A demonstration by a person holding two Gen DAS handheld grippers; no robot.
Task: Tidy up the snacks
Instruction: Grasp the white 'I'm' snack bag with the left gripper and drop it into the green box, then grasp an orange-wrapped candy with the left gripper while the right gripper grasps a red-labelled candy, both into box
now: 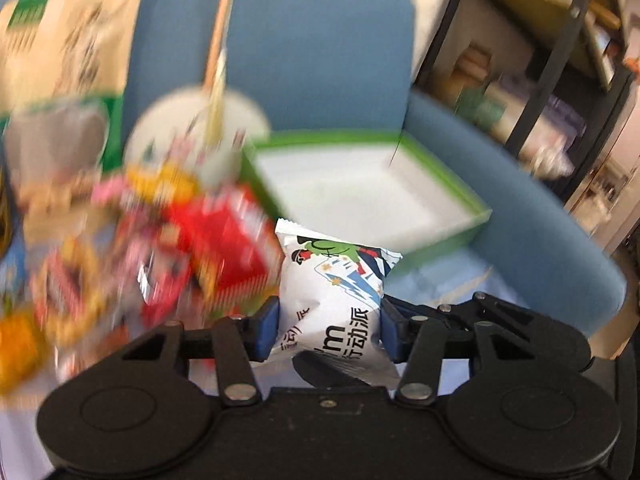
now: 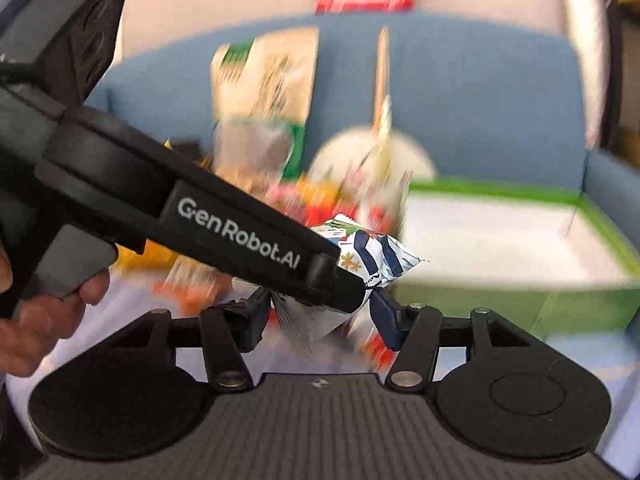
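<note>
Item: 1 white snack packet, pinched at its lower end between the blue pads of the left gripper, at lower centre of the left wrist view. Its long axis was stood upright, the free end tipped toward the green-rimmed box, which was seen empty just behind, at centre right. The snack heap was blurred at left. The right gripper was spread, flanking the packet's tail; contact was not discernible.
</note>
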